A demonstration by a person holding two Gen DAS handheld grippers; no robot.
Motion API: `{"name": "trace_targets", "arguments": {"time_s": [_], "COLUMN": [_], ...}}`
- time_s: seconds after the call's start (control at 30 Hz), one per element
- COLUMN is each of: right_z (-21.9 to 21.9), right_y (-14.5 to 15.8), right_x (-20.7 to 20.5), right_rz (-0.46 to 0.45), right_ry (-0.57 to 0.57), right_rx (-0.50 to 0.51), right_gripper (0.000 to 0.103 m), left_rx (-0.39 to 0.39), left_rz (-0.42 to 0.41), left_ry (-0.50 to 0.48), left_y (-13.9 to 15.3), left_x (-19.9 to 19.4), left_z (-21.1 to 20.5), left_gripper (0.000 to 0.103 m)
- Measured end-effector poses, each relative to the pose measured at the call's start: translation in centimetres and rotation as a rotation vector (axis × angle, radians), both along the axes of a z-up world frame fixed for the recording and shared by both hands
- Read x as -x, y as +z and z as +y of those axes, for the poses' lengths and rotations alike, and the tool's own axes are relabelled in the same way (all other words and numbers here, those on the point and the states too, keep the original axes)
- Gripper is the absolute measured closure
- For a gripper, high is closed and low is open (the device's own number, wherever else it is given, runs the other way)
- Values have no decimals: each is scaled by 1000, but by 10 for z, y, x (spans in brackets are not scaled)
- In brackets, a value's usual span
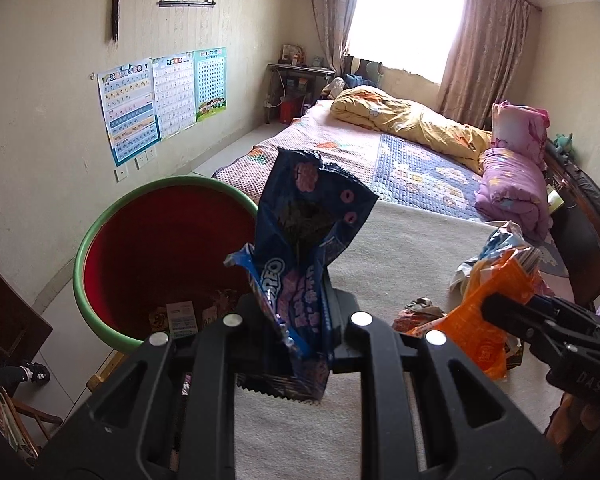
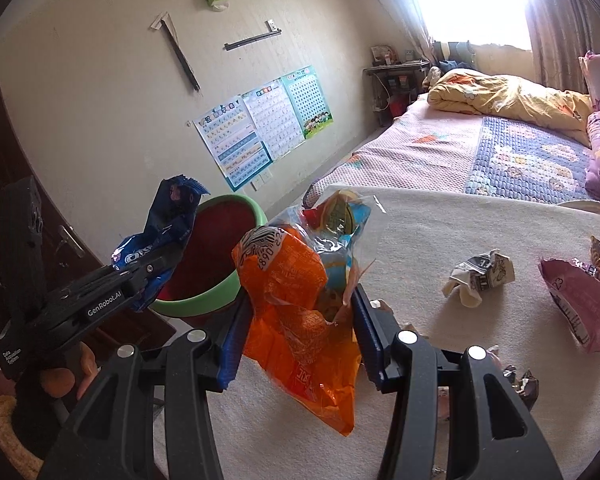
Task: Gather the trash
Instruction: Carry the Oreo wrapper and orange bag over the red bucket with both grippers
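1. Two wrappers held: left gripper [image 1: 296, 316] clenched on blue Oreo wrapper [image 1: 300, 240], right gripper [image 2: 300, 332] grasping orange packet [image 2: 296, 304].
2. Advice: carry both fully over the green-rimmed bin [image 1: 100, 248] before releasing.
3. More crumpled wrappers [image 2: 480, 276] lie on the pale bed cover [image 2: 440, 220]; bedroom, bright window.

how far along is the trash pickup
Done: some wrappers already lie in the bin. In hand: the left claw is shut on a blue Oreo wrapper, the right claw on an orange bag, both near the bin. Left: a crumpled wrapper and a pink bag on the bed.
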State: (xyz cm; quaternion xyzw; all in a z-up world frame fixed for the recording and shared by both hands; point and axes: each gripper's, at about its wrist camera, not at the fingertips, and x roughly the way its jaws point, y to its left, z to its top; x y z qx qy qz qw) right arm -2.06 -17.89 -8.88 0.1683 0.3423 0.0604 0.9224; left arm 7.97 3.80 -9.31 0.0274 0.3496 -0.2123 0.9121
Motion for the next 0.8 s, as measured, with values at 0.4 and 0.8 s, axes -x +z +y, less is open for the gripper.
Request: {"name": "trace_targets", "arguments": {"time_s": [0.4, 0.8], "right_z": [47, 74], "right_y": [-5, -10], "right_x": [-37, -56], "right_rz": [13, 26], "right_ry": [17, 10], "right_rx": [10, 18], "right_gripper": [55, 55], "left_rx": [-2, -4], "left_rz": [9, 25], "left_ry": [14, 8], "left_y": [-6, -13], "left_x": [-32, -54], "left_z": [43, 68], "left_gripper": [84, 84]}}
